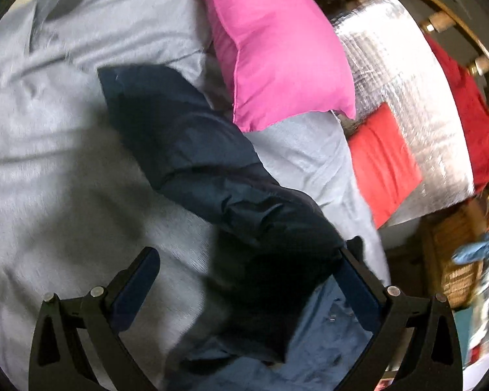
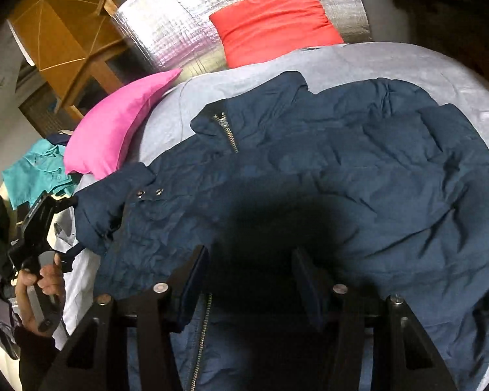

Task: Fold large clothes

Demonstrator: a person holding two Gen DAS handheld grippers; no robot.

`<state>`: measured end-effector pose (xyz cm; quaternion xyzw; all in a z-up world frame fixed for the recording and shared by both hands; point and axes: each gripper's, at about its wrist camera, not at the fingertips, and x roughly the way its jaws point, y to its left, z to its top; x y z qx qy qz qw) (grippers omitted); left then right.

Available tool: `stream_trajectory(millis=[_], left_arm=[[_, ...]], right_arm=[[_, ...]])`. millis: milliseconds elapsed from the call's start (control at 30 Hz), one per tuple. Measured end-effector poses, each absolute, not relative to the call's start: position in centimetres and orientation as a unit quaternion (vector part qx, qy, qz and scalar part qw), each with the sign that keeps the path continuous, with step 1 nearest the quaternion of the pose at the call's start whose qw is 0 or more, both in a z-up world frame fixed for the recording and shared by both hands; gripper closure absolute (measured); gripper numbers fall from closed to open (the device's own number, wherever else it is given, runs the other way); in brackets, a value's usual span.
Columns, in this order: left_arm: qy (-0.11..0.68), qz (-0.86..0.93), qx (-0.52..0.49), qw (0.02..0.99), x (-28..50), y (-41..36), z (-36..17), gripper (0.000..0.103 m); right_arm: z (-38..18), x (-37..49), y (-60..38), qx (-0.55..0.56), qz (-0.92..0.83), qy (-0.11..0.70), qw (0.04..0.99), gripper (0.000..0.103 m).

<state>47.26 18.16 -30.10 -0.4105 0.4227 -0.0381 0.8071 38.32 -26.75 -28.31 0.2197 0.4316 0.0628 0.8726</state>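
Navy jacket (image 2: 309, 176) hem cut off below, dark shadow hiding fabric between right tool (image 2: 251, 280) fingers

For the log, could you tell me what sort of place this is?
Most likely a bedroom: the navy jacket lies on a bed with a grey sheet, pink pillow and red pillow at its head.

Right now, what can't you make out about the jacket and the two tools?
- Left wrist view: the jacket sleeve's end is lost in shadow between the left tool's fingers; contact unclear.
- Right wrist view: dark shadow hides the fabric between the right tool's fingers.
- Jacket hem: cut off by the bottom edge.
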Motion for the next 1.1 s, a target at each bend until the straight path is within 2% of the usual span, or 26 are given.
stream_trajectory(millis=[233, 467, 600, 633, 667, 700, 733, 800, 933, 1100], left_arm=[[0.405, -0.069, -0.442, 0.797, 46.4, 18.1, -28.3, 0.000], [0.419, -0.041, -0.502, 0.756, 48.1, 19.9, -32.9, 0.000], [0.399, -0.057, -0.522, 0.752, 48.4, 19.9, -33.5, 0.001], [0.390, -0.066, -0.526, 0.753, 48.4, 19.8, -33.4, 0.004], [0.383, -0.076, -0.529, 0.754, 48.5, 19.7, -33.3, 0.017], [0.377, -0.091, -0.531, 0.753, 48.6, 19.4, -33.2, 0.039], [0.372, -0.108, -0.530, 0.754, 48.6, 19.0, -33.1, 0.053], [0.365, -0.114, -0.508, 0.772, 48.6, 18.2, -32.3, 0.056], [0.349, -0.130, -0.436, 0.819, 48.0, 15.8, -29.2, 0.069], [0.352, -0.189, -0.328, 0.856, 46.4, 9.7, -25.3, 0.077]], right_arm=[[-28.3, 38.3, -27.3, 0.228, 0.062, 0.433, 0.870, 0.046], [-28.2, 38.1, -27.2, 0.225, 0.063, 0.430, 0.872, 0.046], [-28.3, 38.1, -27.0, 0.223, 0.061, 0.430, 0.873, 0.046], [-28.3, 38.1, -26.9, 0.223, 0.060, 0.429, 0.873, 0.046], [-28.3, 38.0, -26.9, 0.223, 0.060, 0.429, 0.873, 0.046], [-28.3, 38.0, -26.8, 0.222, 0.060, 0.429, 0.873, 0.046], [-28.2, 37.9, -26.8, 0.222, 0.060, 0.429, 0.873, 0.046], [-28.1, 37.8, -26.9, 0.223, 0.060, 0.428, 0.874, 0.046], [-27.5, 37.2, -27.6, 0.229, 0.052, 0.420, 0.877, 0.046], [-26.5, 36.5, -29.0, 0.240, 0.032, 0.402, 0.883, 0.046]])
